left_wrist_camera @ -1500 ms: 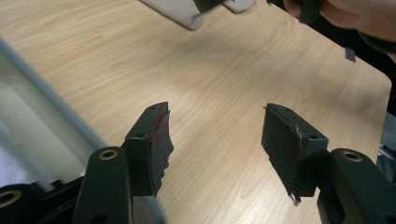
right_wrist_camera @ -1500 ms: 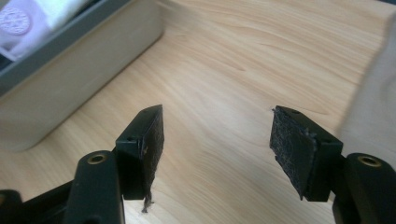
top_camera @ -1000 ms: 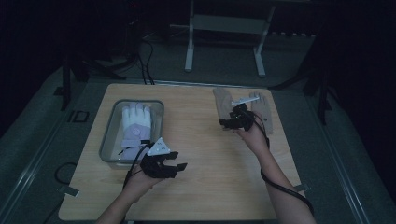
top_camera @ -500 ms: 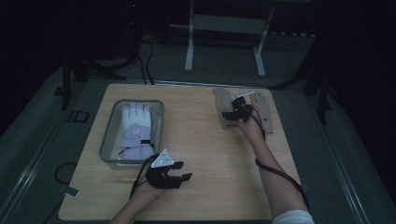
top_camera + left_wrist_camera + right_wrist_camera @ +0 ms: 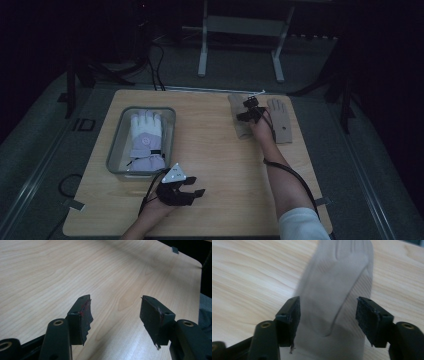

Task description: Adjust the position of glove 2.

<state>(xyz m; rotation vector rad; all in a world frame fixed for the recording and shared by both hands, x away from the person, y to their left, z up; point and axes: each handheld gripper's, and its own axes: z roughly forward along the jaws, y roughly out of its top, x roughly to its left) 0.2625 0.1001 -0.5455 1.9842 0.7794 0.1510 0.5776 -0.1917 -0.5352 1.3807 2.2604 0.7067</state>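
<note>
Two tan gloves lie flat at the table's far right, one (image 5: 241, 120) on the left and one (image 5: 281, 120) on the right. My right gripper (image 5: 244, 113) hovers over the left tan glove (image 5: 337, 290), open, with the glove's cuff between its jaws. A white and lavender glove (image 5: 145, 140) lies in a clear plastic bin (image 5: 116, 155) at the left. Near the front edge my left gripper (image 5: 195, 186) is open over bare wood (image 5: 75, 272), holding nothing.
The wooden table (image 5: 210, 165) has free room in its middle and front. Beyond the far edge stand a metal frame (image 5: 240, 45) and cables on a dark floor.
My right gripper has moved forward and left over the left tan glove. My left gripper has drawn back toward the front edge, away from the bin.
</note>
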